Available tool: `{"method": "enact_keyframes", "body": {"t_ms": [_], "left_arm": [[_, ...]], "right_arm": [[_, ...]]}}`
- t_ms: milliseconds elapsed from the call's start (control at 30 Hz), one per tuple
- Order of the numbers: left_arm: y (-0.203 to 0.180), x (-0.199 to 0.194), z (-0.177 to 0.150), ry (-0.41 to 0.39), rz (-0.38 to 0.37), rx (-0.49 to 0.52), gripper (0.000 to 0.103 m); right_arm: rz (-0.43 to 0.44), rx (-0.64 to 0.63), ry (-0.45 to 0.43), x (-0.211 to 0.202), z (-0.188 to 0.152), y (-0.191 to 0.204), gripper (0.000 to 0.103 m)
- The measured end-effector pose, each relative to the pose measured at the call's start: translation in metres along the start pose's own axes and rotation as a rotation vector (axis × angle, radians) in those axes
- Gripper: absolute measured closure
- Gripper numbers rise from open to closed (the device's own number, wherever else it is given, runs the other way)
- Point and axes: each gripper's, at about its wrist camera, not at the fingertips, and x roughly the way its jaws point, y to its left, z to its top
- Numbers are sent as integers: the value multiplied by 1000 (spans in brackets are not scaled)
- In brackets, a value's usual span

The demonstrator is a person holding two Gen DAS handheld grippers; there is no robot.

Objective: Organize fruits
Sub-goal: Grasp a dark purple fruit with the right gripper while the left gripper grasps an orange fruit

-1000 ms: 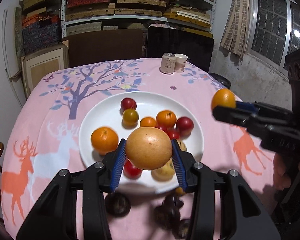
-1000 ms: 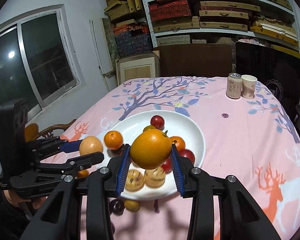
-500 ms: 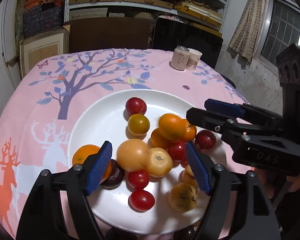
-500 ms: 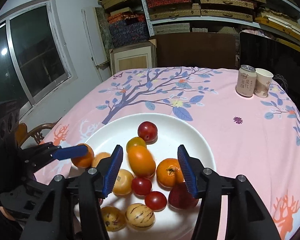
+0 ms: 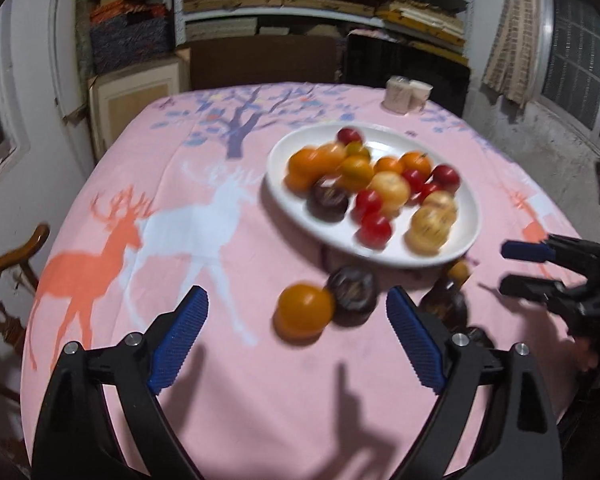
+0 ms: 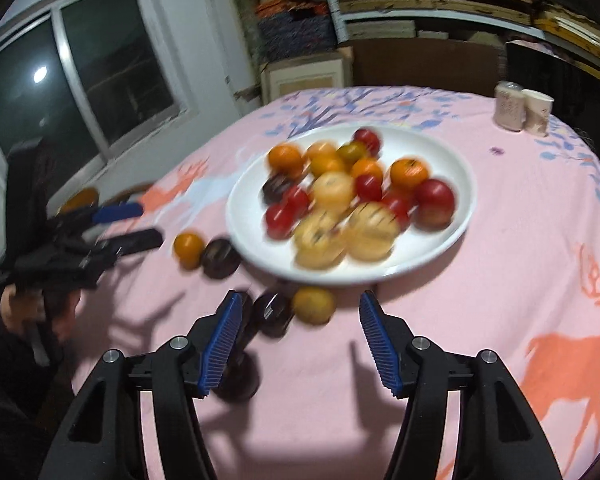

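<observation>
A white plate [image 5: 288, 148] [image 6: 452, 160] holds several oranges, red tomatoes and yellow fruits. Loose on the pink cloth before it lie an orange fruit [image 5: 304, 311] [image 6: 188, 248], a dark purple fruit [image 5: 353, 289] [image 6: 220, 258], more dark fruits [image 6: 272, 312] and a small yellow-orange fruit [image 6: 314, 305]. My left gripper [image 5: 298, 344] is open and empty, just short of the orange fruit. My right gripper [image 6: 298, 340] is open and empty, just short of the small yellow-orange fruit. Each gripper shows in the other's view [image 5: 528, 266] [image 6: 128, 226]. Both views are blurred.
A can and a paper cup [image 5: 406, 92] [image 6: 522, 110] stand at the table's far edge. A wooden chair [image 5: 8, 280] is at the left edge. Shelves of boxes and a window lie beyond the table.
Both grippers have let go of their fruits onto the plate, opened, and pulled back off the plate toward the near side of the table.
</observation>
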Motion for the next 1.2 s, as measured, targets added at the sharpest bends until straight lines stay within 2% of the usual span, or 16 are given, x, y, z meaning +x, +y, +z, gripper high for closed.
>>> {"method": "enact_keyframes", "body": {"t_ms": [200, 367, 400, 433, 467, 567, 667, 733, 833, 900, 967, 1200], "left_arm": [[10, 20, -8, 40, 90, -9, 15], [8, 23, -10, 50, 77, -9, 16], [7, 22, -10, 49, 76, -6, 16], [6, 22, -10, 50, 73, -5, 16], [6, 22, -10, 53, 72, -3, 16], [3, 25, -10, 64, 74, 14, 16], [1, 30, -7, 65, 81, 20, 16], [1, 31, -3, 56, 82, 13, 23], [3, 39, -1, 85, 34, 0, 40], [2, 42, -3, 109, 23, 16, 59], [0, 44, -6, 134, 24, 37, 62], [7, 53, 7, 102, 50, 17, 60]], "right_arm": [[23, -77, 88, 18, -25, 36, 42], [-7, -104, 118, 28, -31, 47, 43], [-8, -97, 128, 31, -30, 46, 49], [-14, -96, 131, 34, -29, 47, 52], [-6, -107, 124, 34, -30, 48, 63], [-10, -122, 117, 34, -30, 49, 63], [6, -81, 100, 29, -30, 39, 63], [21, -45, 91, 25, -31, 31, 63], [36, -7, 90, 22, -32, 22, 63], [46, -2, 87, 23, -31, 20, 63], [50, 1, 90, 24, -30, 19, 63], [67, 18, 93, 26, -29, 17, 63]]}}
